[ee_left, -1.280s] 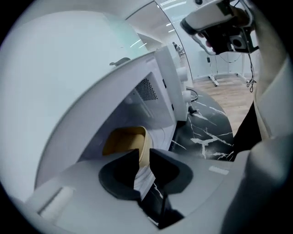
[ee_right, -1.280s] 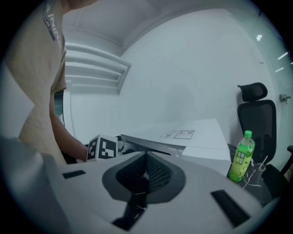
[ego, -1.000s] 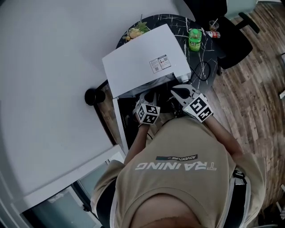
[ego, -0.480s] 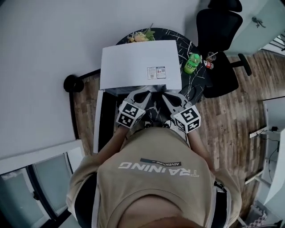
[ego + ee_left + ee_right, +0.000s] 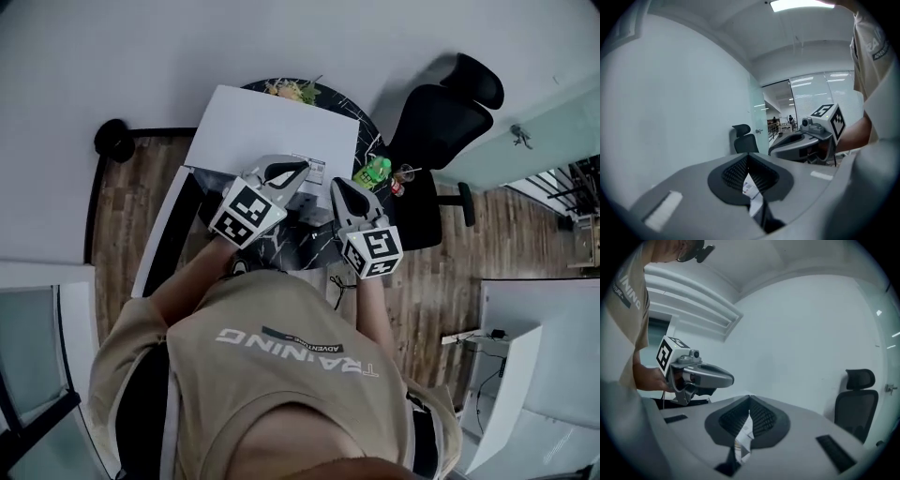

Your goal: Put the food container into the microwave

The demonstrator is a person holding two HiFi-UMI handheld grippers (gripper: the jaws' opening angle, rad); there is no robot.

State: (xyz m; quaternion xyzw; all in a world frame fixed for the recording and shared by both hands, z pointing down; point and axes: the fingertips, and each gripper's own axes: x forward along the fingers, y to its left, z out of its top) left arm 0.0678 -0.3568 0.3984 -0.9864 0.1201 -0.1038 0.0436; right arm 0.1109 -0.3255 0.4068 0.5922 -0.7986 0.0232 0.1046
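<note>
"Food container (image 5: 292, 89): location?"

"Far edge of the round black table (image 5: 305, 246), behind the white microwave (image 5: 272, 127). Only a sliver shows, with greens in it. I take it for the container, since nothing else in view fits."

"Grippers?"

"Both are raised over the near side of the microwave. The left gripper (image 5: 300, 170) has its jaws pressed together with nothing between them; only a strip of the microwave's label shows through the slit below the tips. The right gripper (image 5: 337, 186) is the same, closed and empty."

"The deciding relation?"

"The container lies straight beyond the microwave from both tools, so the appliance sits between them and it. Judged from the head view, the left gripper's tips are slightly the nearer. Neither gripper view shows the container; both look level across the room."

"Microwave door (image 5: 159, 234)?"

"A white strip runs toward the near left, and I read it as the door swung open. The cavity is hidden under the grippers."

"Obstructions?"

"A green bottle (image 5: 373, 172) stands to the right of the microwave, just beside the right gripper's line. An office chair (image 5: 441, 122) stands further right, off the table. In my judgement, a reach round the left side looks less cluttered."
</note>
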